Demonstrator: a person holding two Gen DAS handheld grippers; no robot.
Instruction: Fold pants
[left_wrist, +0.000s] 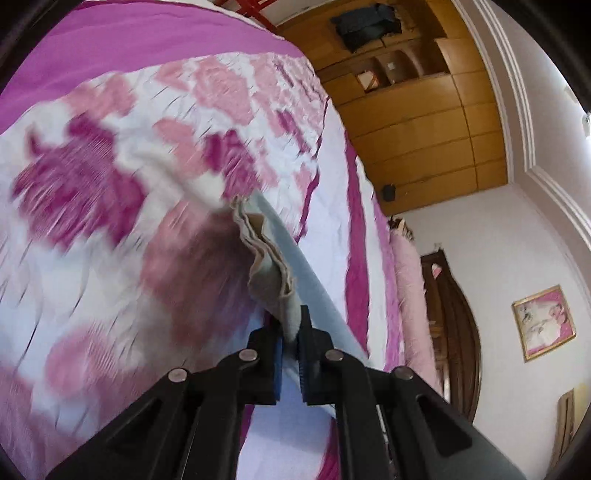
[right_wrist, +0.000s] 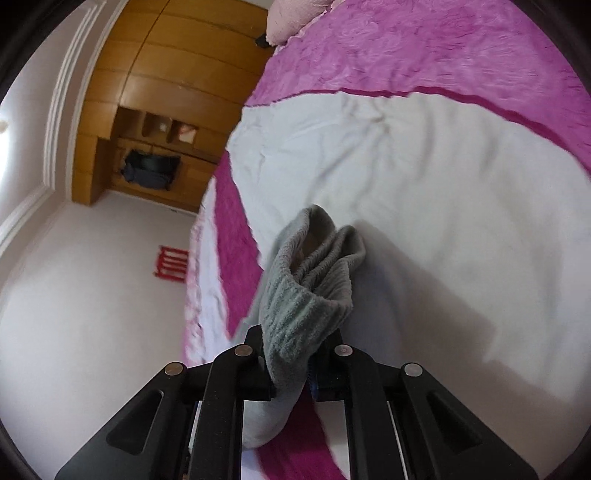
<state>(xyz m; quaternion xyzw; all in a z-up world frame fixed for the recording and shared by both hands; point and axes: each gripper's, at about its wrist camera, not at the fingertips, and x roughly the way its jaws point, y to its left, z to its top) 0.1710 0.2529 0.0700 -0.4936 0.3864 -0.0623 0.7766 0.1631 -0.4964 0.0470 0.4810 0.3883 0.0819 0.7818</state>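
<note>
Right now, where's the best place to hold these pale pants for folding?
At the two ends already pinched: the ribbed waistband, bunched thick between the right gripper fingers, and the hem edge in the left gripper. Coming from the near side of the bedspread probably keeps the cloth stretched between them.

Fuzzy ribbed cloth pants (right_wrist: 314, 295), matt black plastic gripper (right_wrist: 291, 363), glossy wooden wardrobe (right_wrist: 147, 74)

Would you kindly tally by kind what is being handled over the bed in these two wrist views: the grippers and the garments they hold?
Black two-finger grippers: 2, the left gripper and the right gripper, each shut on cloth.
Pale grey fleece pants: 1, pinched at a hem edge and at a ribbed band.
Pink-and-white floral bedspread underneath: 1.
Total: 4
</note>
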